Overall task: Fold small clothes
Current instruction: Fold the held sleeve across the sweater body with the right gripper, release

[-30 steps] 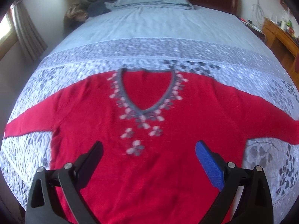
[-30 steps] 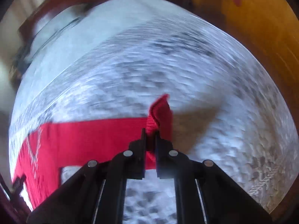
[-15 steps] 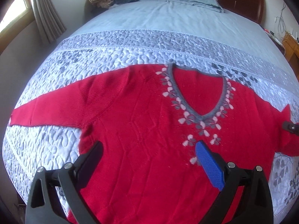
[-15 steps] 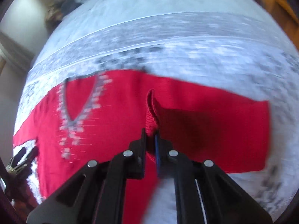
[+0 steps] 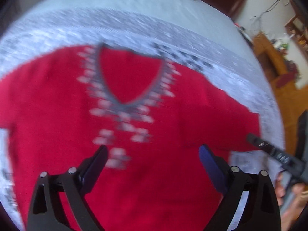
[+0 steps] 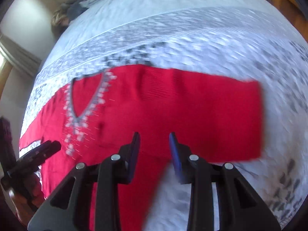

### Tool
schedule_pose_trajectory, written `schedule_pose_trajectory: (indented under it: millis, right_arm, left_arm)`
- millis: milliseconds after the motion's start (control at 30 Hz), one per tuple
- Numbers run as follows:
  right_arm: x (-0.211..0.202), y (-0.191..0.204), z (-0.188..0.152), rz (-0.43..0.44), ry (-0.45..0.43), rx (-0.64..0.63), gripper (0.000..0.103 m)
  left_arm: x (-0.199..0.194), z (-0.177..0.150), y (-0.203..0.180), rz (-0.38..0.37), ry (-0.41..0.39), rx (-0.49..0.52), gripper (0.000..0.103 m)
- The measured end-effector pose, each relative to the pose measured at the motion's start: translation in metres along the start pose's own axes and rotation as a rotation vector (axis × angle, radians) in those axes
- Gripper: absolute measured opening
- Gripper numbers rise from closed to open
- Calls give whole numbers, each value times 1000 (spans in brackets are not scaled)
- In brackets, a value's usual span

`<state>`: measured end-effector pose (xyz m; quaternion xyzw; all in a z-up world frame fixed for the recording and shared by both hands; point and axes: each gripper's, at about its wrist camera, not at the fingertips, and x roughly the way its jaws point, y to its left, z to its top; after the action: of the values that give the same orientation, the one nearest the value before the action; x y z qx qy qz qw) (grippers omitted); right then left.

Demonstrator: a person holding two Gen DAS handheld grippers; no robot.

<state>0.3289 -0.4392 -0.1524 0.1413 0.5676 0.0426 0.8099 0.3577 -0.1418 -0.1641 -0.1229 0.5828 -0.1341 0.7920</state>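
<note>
The red knitted V-neck sweater [image 6: 173, 105] lies flat on the grey quilted bedspread [image 6: 192, 38], below both pairs of jaws. The right gripper [image 6: 154, 144], narrow and empty, is opening; the left gripper [image 5: 153, 159], wide and empty, is closing slightly. The left should pinch the far sleeve's cuff cleanly.

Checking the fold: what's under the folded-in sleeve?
The sleeve lies flat on the red sweater, its outer fold on the grey quilt. What it covers is hidden. The right gripper, opening, holds nothing.

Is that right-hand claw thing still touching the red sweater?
Cannot tell. In the right wrist view the right gripper has opening jaws, nothing between them, above the red sweater; blur hides any gap.
</note>
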Motion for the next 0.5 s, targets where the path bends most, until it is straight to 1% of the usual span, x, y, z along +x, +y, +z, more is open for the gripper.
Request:
schedule_pose_trajectory:
  millis: [33, 67, 100, 133, 167, 200, 233, 300, 367, 433, 467, 500]
  right_arm:
    - [-4, -10, -7, -8, -6, 5, 31]
    - [-9, -21, -14, -19, -17, 9, 31]
    - [-10, -26, -20, -21, -25, 11, 31]
    - [-14, -34, -25, -15, -33, 15, 31]
    - [-16, -38, -29, -9, -39, 19, 31]
    - [-19, -44, -35, 0, -50, 26, 31]
    - [-22, -48, -41, 9, -60, 33, 31]
    - [-23, -52, -50, 29, -73, 43, 31]
    - [-25, -54, -57, 39, -85, 45, 31]
    - [-26, -52, -62, 38, -99, 42, 31]
    - [-28, -52, -63, 39, -104, 42, 31]
    - [-28, -52, -62, 41, -109, 42, 31]
  left_arm:
    - [13, 3, -9, -62, 46, -6, 89]
    - [24, 6, -14, -90, 78, -12, 86]
    - [37, 8, -19, -106, 109, -22, 80]
    - [48, 11, -21, -115, 134, -35, 74]
    - [59, 13, -23, -126, 158, -52, 72]
    - [65, 14, -23, -133, 173, -66, 66]
    - [74, 16, -23, -137, 186, -85, 64]
    - [81, 19, -25, -134, 188, -94, 64]
    - [85, 22, -28, -120, 187, -92, 60]
    - [85, 25, -31, -93, 175, -82, 36]
    - [85, 27, -33, -83, 170, -75, 29]
    - [85, 28, -34, -69, 162, -67, 18]
